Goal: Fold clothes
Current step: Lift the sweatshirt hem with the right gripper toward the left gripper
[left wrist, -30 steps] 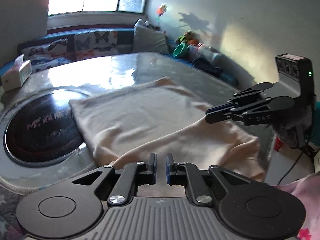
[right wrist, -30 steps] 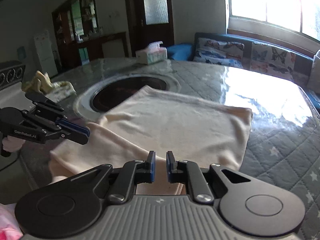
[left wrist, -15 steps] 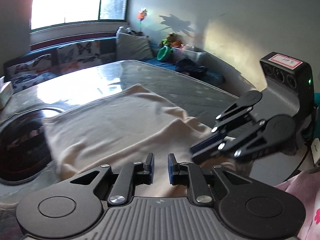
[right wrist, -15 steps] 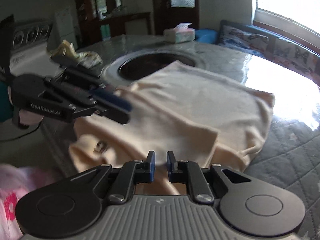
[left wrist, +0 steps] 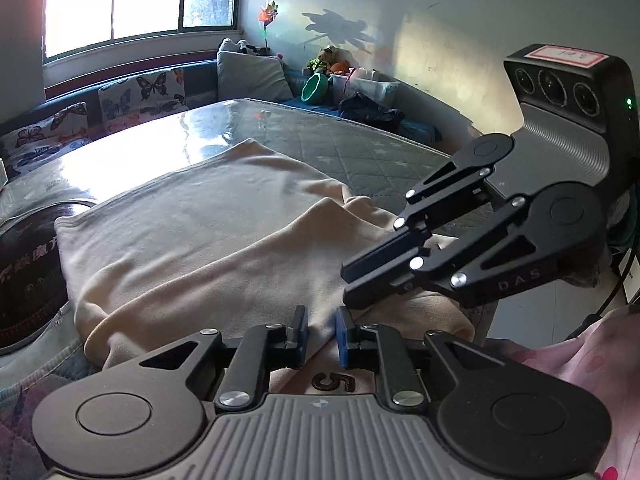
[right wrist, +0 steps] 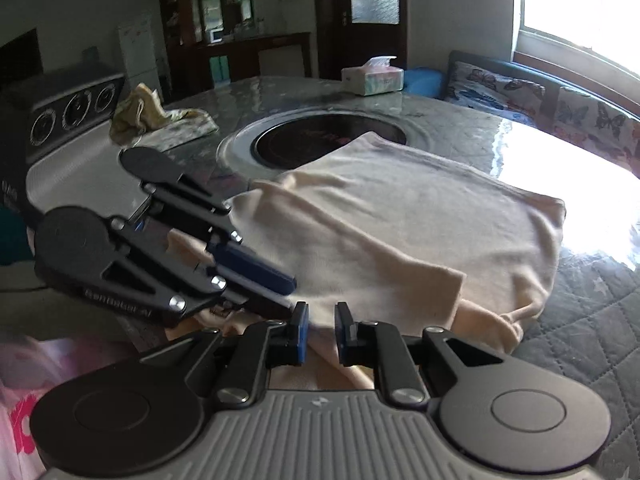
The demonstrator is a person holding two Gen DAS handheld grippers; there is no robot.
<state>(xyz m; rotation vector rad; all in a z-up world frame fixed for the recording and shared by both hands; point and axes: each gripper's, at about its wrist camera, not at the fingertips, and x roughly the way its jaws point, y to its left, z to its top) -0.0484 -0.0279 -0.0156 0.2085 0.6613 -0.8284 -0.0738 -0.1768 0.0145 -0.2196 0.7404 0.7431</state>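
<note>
A cream garment (left wrist: 180,240) lies flat on the table, with one side folded over its middle (right wrist: 400,220). A brown "5" label (left wrist: 334,382) shows at its near edge. My left gripper (left wrist: 321,330) hovers low over that near edge, its blue pads close together with cloth showing behind the narrow gap. My right gripper (right wrist: 321,330) is in the same pose. Each appears in the other's view, the right gripper (left wrist: 346,284) and the left gripper (right wrist: 286,290), both with fingers pressed together. The two tips almost meet above the hem. I see no fold pinched in either.
The table (left wrist: 360,148) has a quilted cover and a round black hob (right wrist: 328,140) partly under the garment. A tissue box (right wrist: 372,78) and a crumpled yellow cloth (right wrist: 156,120) sit farther back. A pink sleeve (left wrist: 580,360) is at the near edge. Butterfly cushions (left wrist: 140,92) line the window bench.
Both grippers have come down and moved toward each other, from well apart above the garment to nearly touching over its near edge. The gaps between their fingers look unchanged.
</note>
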